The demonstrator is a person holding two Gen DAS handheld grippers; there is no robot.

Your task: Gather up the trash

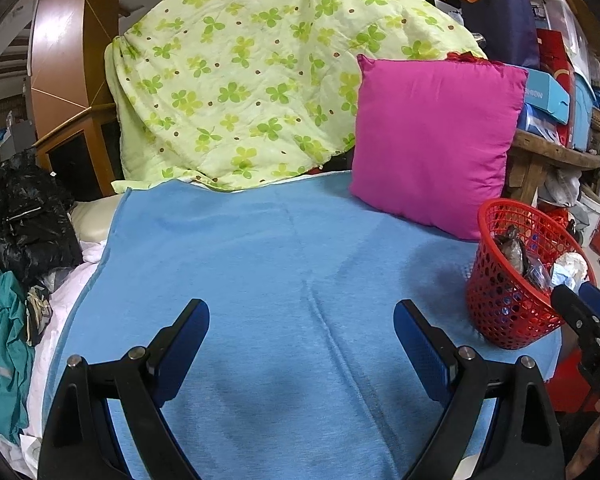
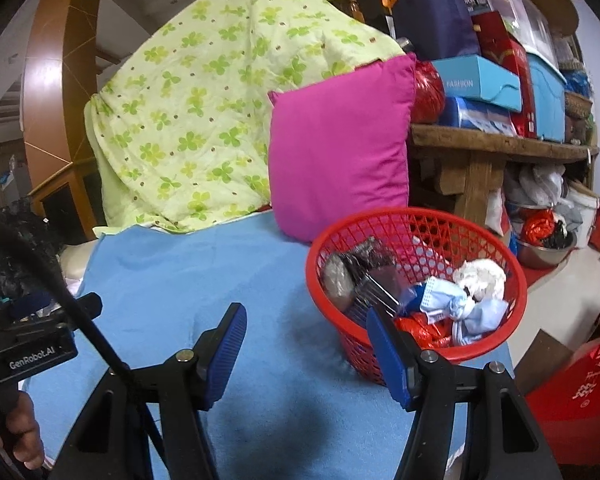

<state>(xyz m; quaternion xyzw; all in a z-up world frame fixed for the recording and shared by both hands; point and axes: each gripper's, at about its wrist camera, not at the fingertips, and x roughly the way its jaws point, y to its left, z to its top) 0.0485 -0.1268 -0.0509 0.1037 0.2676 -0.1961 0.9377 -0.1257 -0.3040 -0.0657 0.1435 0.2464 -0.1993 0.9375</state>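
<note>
A red mesh basket (image 2: 496,344) stands on the blue blanket (image 2: 172,272) at its right side. It holds trash: a blue face mask (image 2: 456,304), a white crumpled tissue (image 2: 480,276), a dark silvery wrapper (image 2: 352,272) and a red wrapper (image 2: 420,330). My right gripper (image 2: 306,342) is open and empty, just left of and in front of the basket. My left gripper (image 1: 302,334) is open and empty over the bare blanket (image 1: 260,260); the basket (image 1: 508,300) shows at its right, with the right gripper's fingers (image 1: 568,300) beside it.
A magenta pillow (image 1: 436,140) leans behind the basket, next to a green clover-print quilt (image 1: 240,80). A wooden shelf (image 2: 500,144) with boxes stands at the right. Black and teal clothes (image 1: 24,220) lie at the blanket's left edge. A red bag (image 2: 580,400) sits at lower right.
</note>
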